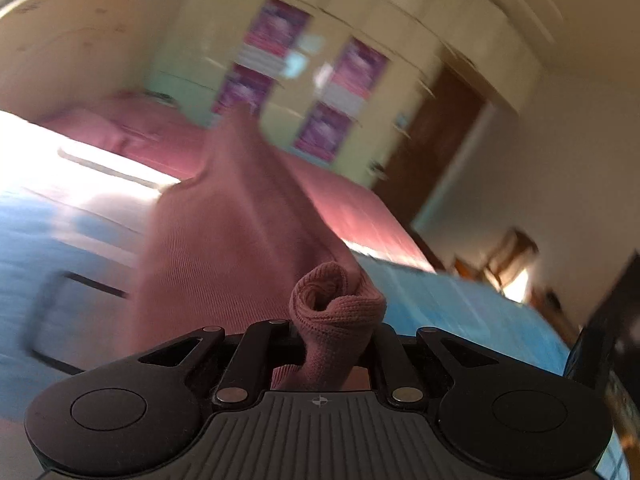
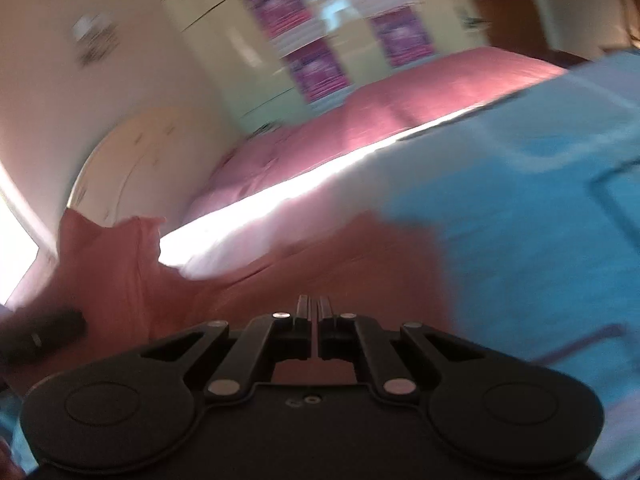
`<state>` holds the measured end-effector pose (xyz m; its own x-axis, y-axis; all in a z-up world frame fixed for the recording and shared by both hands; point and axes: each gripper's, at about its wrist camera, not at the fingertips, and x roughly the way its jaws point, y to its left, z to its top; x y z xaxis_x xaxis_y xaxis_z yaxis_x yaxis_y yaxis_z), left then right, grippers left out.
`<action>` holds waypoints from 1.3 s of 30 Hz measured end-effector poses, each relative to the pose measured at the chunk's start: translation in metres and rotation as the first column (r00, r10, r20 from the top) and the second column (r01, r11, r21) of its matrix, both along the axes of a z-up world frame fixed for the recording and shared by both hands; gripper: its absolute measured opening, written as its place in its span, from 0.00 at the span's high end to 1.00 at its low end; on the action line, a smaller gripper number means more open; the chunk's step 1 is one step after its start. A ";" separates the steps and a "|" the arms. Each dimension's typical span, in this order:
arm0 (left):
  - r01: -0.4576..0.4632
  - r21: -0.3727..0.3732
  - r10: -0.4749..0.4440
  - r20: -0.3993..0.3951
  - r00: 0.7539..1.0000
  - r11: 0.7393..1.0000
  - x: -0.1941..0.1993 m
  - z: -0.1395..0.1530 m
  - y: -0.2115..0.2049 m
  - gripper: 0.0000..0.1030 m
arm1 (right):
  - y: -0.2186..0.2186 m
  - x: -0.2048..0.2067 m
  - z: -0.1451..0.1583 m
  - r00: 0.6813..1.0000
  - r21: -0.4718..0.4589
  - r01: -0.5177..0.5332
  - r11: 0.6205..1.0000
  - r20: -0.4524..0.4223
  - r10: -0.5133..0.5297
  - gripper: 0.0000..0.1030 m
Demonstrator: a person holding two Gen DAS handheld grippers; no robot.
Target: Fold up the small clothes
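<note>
1. Left wrist view: a pink knitted garment (image 1: 224,240) is lifted above the blue bed cover (image 1: 472,304). A bunched, rolled piece of it, perhaps a cuff, is pinched by the left gripper (image 1: 334,328), whose jaws are pressed against the cloth. The knit is judged light, soft and limp, so it hangs and stretches freely; it is not fragile and not slippery. A hold at a flat edge or corner is judged better than at a thick roll, because the roll can twist.

2. Right wrist view: the same garment (image 2: 280,272) is seen spread low over the bed cover (image 2: 520,240), with one part raised at the left. The right gripper (image 2: 319,312) has its jaws pressed together, and a thin pink line between them suggests that a fold of cloth is pinched.

3. Writing: no brand, label or readable text is seen in either view. The purple posters (image 1: 276,28) on the wardrobe are too blurred to read.
</note>
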<state>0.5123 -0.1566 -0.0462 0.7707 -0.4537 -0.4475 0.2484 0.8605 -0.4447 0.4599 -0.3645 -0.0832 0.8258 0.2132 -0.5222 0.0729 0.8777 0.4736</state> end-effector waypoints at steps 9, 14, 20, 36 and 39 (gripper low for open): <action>0.167 0.149 -0.144 -0.154 0.978 0.975 -0.026 -0.016 -0.086 0.68 | -0.091 -0.036 -0.008 0.999 0.115 0.010 0.993 -0.033 -0.006 0.57; -0.059 0.209 0.080 -0.094 0.992 0.976 -0.007 0.007 0.002 0.67 | -0.071 -0.018 -0.016 0.990 0.165 -0.121 0.979 -0.052 0.131 0.60; -0.076 0.211 0.116 -0.186 0.976 0.974 0.027 -0.026 0.040 0.67 | -0.036 0.002 -0.034 0.972 0.150 -0.186 0.971 -0.116 0.204 0.60; -0.003 0.216 0.041 -0.172 0.984 0.976 0.057 -0.055 0.043 0.61 | 0.019 0.032 -0.026 0.934 -0.139 -0.316 0.938 -0.218 0.282 0.90; 0.029 0.227 0.009 -0.164 0.986 0.973 0.059 -0.048 0.033 0.65 | 0.023 0.025 -0.013 0.942 -0.214 -0.311 0.926 -0.198 0.270 0.91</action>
